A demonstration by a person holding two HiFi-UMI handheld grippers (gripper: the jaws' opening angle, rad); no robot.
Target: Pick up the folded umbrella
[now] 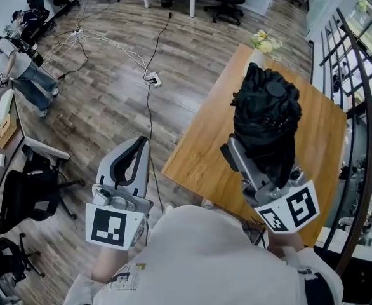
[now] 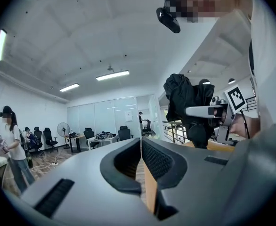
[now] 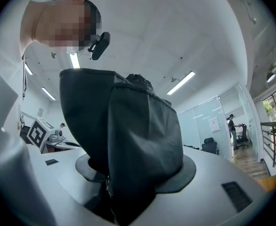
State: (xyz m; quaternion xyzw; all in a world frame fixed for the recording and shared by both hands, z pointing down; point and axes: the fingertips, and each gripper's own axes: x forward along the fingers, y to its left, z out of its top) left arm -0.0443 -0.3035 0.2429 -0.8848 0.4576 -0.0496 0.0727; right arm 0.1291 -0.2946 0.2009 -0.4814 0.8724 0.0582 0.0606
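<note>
My right gripper has its jaws spread fairly wide and clamped on the folded umbrella. The black fabric bulges out past both pads and fills nearly all of the right gripper view, so I read this as a firm hold round the bundle's middle, not a pinch on a loose fold. My left gripper has its jaws closed together with nothing between them. It is idle, off to the side over the wooden floor. In the left gripper view the umbrella stands roughly upright in the other gripper, with its crumpled top above the fingers and its lower end hanging below them. The head view puts it in the air over the wooden table, and as far as I can judge nothing of it rests on the top, though the gap under its lower end is hard to read. So I count the grasp and the lift as done. What is left, if anything, is to hold it steady and clear. The only worry I see is slack fabric slipping between the pads.
</note>
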